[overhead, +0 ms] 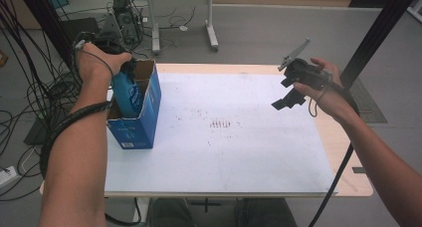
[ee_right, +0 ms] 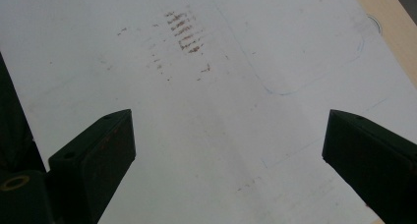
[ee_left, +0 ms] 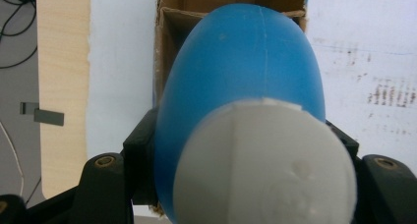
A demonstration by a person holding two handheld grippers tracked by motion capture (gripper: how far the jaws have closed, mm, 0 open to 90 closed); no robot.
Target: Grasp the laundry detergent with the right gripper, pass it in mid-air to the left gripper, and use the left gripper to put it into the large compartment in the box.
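Blue bottle (ee_left: 246, 71), white cap (ee_left: 265, 165): clamped in left gripper (overhead: 124, 70), long axis upright, partly inside open blue carton (overhead: 142, 112) at table's (overhead: 278, 187) left edge. Right gripper (overhead: 291, 90): jaws wide, empty, near right edge.

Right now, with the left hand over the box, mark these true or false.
1. The left claw is shut on the blue bottle. True.
2. The bottle's cap is red. False: it is white.
3. The bottle's lower end is inside the open blue carton. True.
4. The right claw holds a cloth. False: it is open, with nothing between the jaws, above the white sheet.
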